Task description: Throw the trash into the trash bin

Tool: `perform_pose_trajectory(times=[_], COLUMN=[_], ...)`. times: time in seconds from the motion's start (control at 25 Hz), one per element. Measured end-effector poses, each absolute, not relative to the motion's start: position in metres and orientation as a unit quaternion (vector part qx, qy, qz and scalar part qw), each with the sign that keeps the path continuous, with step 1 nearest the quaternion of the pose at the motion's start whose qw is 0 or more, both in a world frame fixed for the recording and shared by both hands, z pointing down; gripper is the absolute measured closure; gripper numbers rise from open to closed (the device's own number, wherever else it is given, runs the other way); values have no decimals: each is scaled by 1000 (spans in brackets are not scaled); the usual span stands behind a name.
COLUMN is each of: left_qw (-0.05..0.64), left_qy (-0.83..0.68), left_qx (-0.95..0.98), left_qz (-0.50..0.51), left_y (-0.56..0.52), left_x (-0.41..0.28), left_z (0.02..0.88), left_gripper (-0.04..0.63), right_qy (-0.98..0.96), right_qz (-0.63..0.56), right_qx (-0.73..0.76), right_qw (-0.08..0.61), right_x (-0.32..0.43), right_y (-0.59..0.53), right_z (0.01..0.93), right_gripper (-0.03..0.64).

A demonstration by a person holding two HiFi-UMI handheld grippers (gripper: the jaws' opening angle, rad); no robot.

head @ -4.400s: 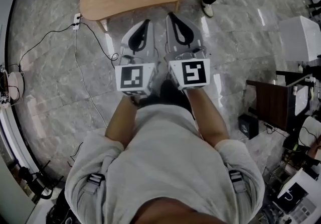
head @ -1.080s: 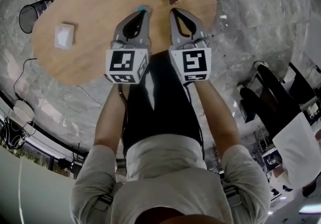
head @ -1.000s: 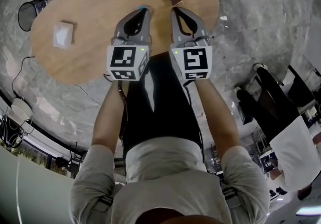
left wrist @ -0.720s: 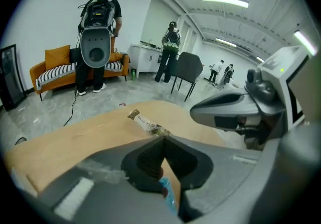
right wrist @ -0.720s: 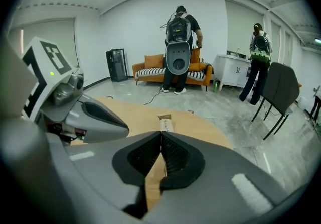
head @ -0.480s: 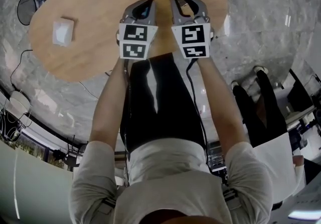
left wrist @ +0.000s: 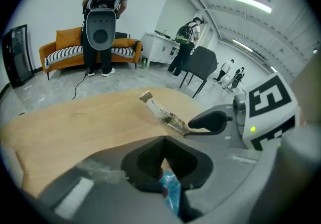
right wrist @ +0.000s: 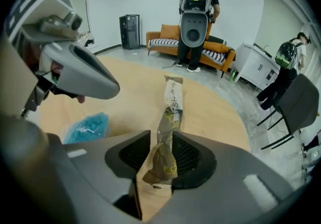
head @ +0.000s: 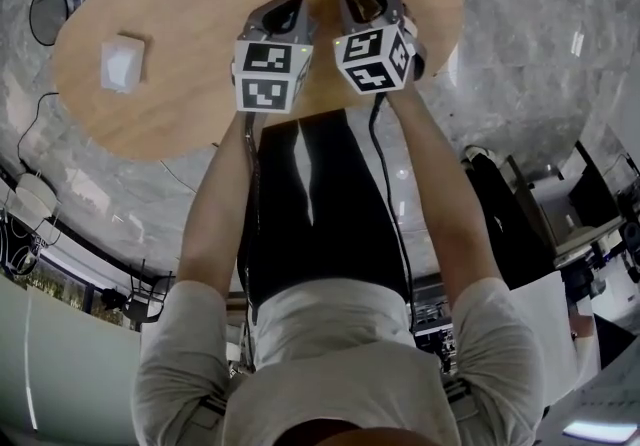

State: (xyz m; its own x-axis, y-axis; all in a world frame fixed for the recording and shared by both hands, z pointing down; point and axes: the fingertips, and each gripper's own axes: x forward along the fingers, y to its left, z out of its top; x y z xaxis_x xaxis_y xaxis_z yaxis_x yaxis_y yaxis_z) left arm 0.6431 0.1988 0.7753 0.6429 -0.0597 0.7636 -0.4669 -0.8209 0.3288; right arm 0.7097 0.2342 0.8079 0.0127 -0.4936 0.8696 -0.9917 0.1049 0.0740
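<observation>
Right gripper: My right gripper [right wrist: 161,135] pointed steeply down at the table, and its jaws were opening. The near end of the long wrapper stood between them, with bare wood showing beside the left pad.
Long wrapper: The long wrapper [right wrist: 170,112], brown and crumpled at my end and pale at the other, lay flat on the table. It ran straight away from the jaws toward the far edge.
Left gripper: My left gripper [left wrist: 163,138] was just beside the right one, with its jaws pressed together at the tips. I saw nothing pinched between them.
Blue wrapper: The blue wrapper [right wrist: 85,127] lay on the wood under the left gripper. In the left gripper view it showed through the gap behind the closed tips. I could not tell whether the gripper touched it.
Table: The table [right wrist: 125,97] had a rounded wooden top. Its curved edge passed near the long wrapper on the right side.
Open room: Bare wood lay between the two wrappers and spread wide to the left.
White packet: A white packet [head: 122,62] lay on the left part of the top, well apart from both grippers.
Trash bin: The trash bin [head: 52,6], of black mesh, stood on the floor [head: 520,54] past the table's left end, beyond the white packet.
Beyond the table: An orange sofa [right wrist: 220,49] stood against the far wall, with a person [right wrist: 196,2] standing before it. A dark chair [right wrist: 296,107] stood off to the right.
</observation>
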Motion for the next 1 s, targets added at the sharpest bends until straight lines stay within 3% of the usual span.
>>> perform_pose_trajectory(times=[0.12,0.24,0.64,1.0], left_qw=[277,285,294,298], left_qy=[-159,-175,-261,-394], left_qx=[865,860,850,830], left_qz=[388,386,350,258], left_y=[198,197,175,127], left_x=[640,636,603,491], left_z=[776,771,720,603], left_gripper=[580,580,580,580], right_qy=[-618,-612,-656,-737], right_qz=[322,318,285,234], right_qx=[589,594,600,579], right_qw=[410,414,358,259], right_x=[712,716,679,561], right_y=[234,232,203,143], right_z=[819,819,743,587], right_gripper=[497,601,606,606])
